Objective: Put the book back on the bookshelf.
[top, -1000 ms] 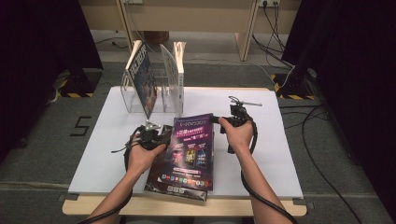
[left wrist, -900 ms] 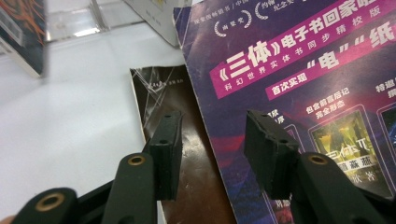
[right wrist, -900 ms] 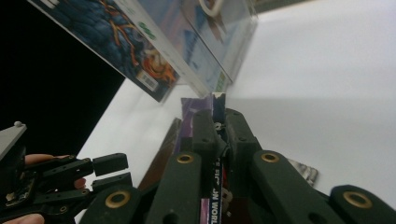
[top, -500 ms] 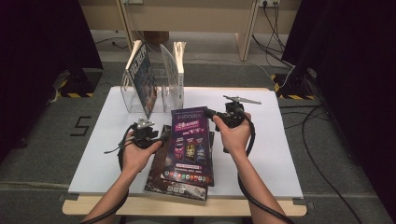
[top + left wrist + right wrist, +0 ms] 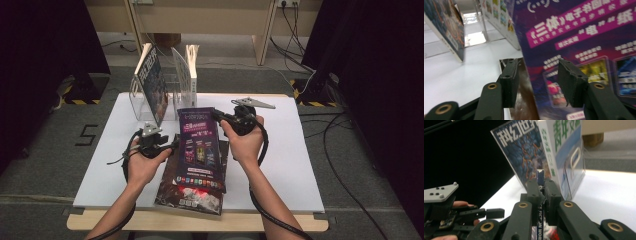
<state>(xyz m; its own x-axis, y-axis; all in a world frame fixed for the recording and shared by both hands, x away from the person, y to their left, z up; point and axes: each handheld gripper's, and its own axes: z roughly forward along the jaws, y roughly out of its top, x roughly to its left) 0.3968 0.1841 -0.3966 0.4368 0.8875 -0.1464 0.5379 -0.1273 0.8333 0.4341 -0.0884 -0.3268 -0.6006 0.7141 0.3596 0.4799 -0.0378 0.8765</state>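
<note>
Change since a second before: purple magazine (image 5: 199,145) raised from lying flat over the dark magazine (image 5: 192,192) to standing tilted above it; both hands higher over the bench (image 5: 300,165).
Right gripper (image 5: 221,118): jaws pressed together on the purple magazine's upper right edge, seen edge-on between the pads in the right gripper view (image 5: 540,191); grey three-cornered plate on top.
Left gripper (image 5: 170,146): held just beside the magazine's left edge; jaws spread, just been opening; in the left gripper view (image 5: 537,82) cover edge seen beyond the gap, pads not pressing on it.
Purple magazine: lifted clear of the bench at its top end, lower end over the dark magazine near the front edge; cover with white and pink lettering facing up toward the person.
Dark magazine: flat on the bench, partly covered by the purple one.
Rack (image 5: 172,92): clear stand at the far left of the bench, holding a blue-covered magazine (image 5: 152,85) leaning left and a white-spined one (image 5: 191,75) upright, well apart from the grippers.
Bench: white top, on grey floor.
</note>
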